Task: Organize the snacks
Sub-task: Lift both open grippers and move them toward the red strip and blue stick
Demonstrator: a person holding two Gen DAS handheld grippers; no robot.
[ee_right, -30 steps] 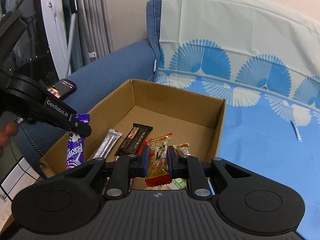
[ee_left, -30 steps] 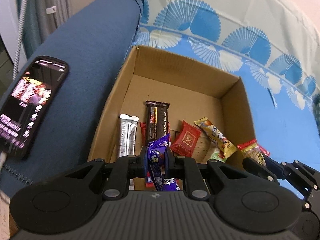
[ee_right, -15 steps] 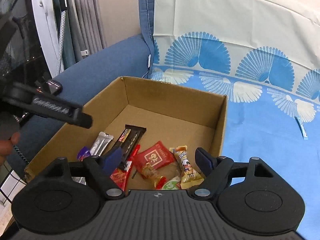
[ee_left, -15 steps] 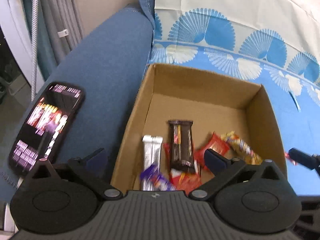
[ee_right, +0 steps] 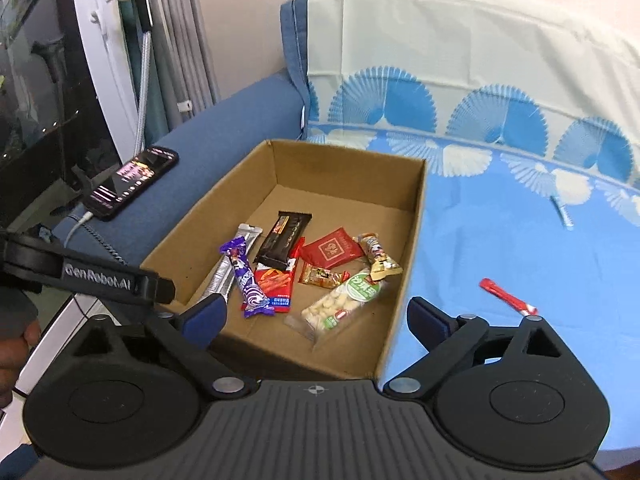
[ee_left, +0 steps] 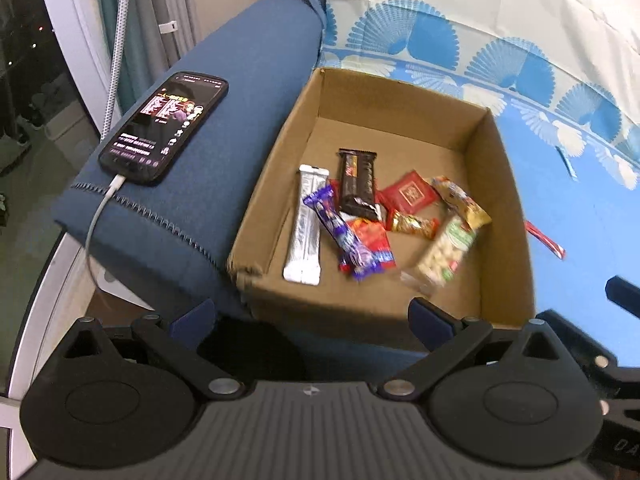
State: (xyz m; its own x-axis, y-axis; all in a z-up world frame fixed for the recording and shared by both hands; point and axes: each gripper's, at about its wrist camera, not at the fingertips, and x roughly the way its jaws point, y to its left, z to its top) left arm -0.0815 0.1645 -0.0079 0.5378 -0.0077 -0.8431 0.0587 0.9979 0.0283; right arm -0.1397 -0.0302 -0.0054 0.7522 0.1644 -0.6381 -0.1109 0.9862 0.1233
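1. The cardboard box [ee_right: 400, 280] was an open, plain brown corrugated tray with upright walls; its near left corner looked dented and frayed.
2. Inside it, the snacks lay loose in the near half: a flat silver foil stick pack [ee_left: 306, 224] at the left, a purple crinkly wrapper [ee_left: 340, 232] lying diagonally across it, and a dark glossy chocolate bar [ee_left: 357, 186] farther in.
3. A square red sachet [ee_left: 410, 196] sat right of the dark bar, a yellow twisted packet [ee_left: 460, 202] beside it, and a clear bag of pale nuts [ee_right: 344, 304] nearest the right wall. A red-and-blue flat packet [ee_left: 374, 248] lay under the purple one; its print was too blurred to read.
4. A thin red stick snack [ee_right: 508, 300] lay outside the box to the right, on the blue fan-patterned sheet [ee_right: 500, 240].
5. The box rested on that sheet, against a blue fabric armrest [ee_left: 224, 152] with zigzag stitching; a lit phone [ee_left: 164, 128] with a white cable lay on it. Curtains and a dark window stood at the far left.
6. The left hand-held gripper [ee_left: 312, 316] had its blue-padded jaws spread wide and empty, short of the box's near wall.
7. The right hand-held gripper [ee_right: 316, 320] was likewise spread with nothing between the pads, having just been opening.
8. Only fingertips showed at the left edge of the right wrist view.
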